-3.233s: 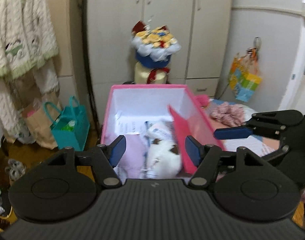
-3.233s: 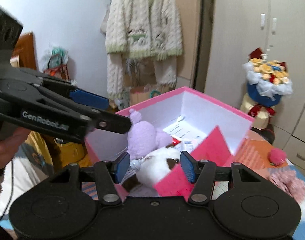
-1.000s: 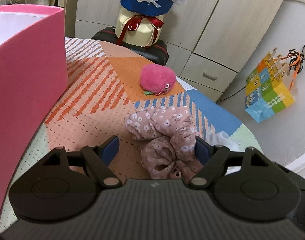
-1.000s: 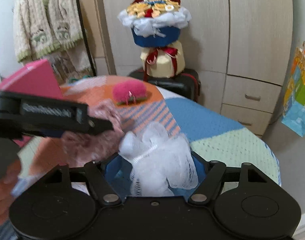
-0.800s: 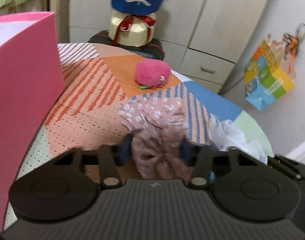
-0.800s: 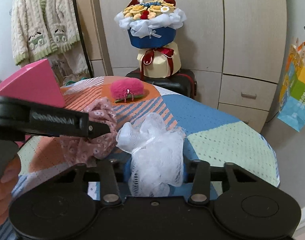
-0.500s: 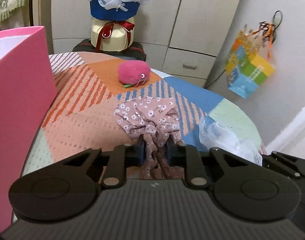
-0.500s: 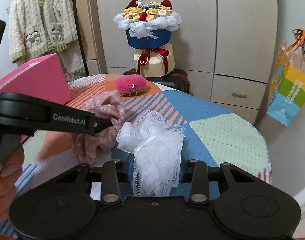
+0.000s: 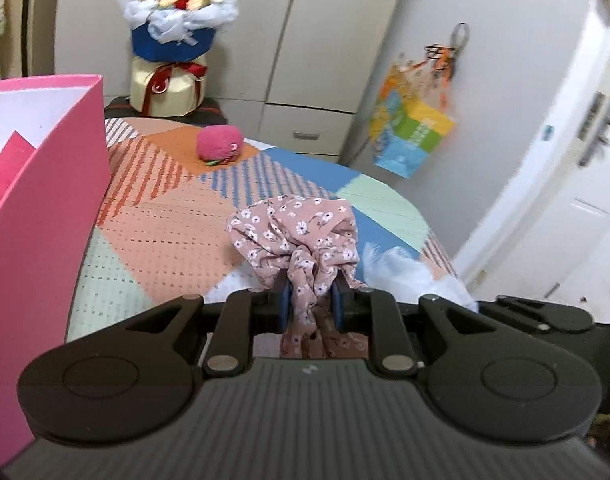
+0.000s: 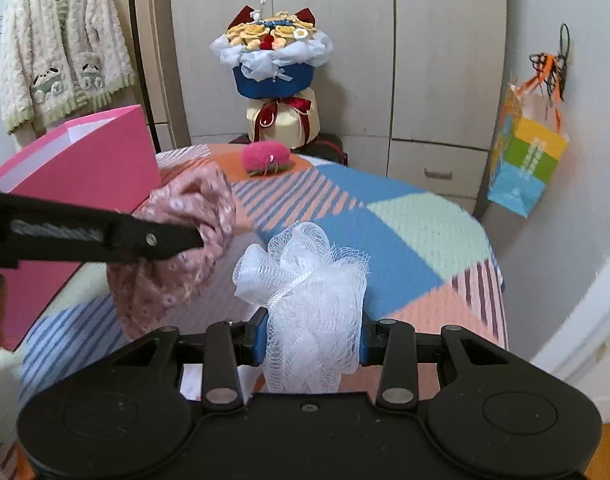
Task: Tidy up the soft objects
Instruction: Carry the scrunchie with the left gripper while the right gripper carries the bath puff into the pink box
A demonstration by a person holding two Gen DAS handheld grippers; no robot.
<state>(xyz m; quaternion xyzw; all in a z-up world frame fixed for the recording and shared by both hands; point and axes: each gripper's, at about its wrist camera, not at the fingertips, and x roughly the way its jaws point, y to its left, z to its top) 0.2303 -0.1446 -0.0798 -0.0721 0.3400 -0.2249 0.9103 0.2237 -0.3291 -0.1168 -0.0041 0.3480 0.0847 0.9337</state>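
Left wrist view: left gripper pinches the floral scrunchie clear of the desk; right gripper squeezes the white mesh pouf, probably bound for the pink box.

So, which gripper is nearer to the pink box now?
Left. The left gripper, shut on the floral scrunchie, is beside the pink box. The right gripper, shut on the white mesh pouf, is farther right.
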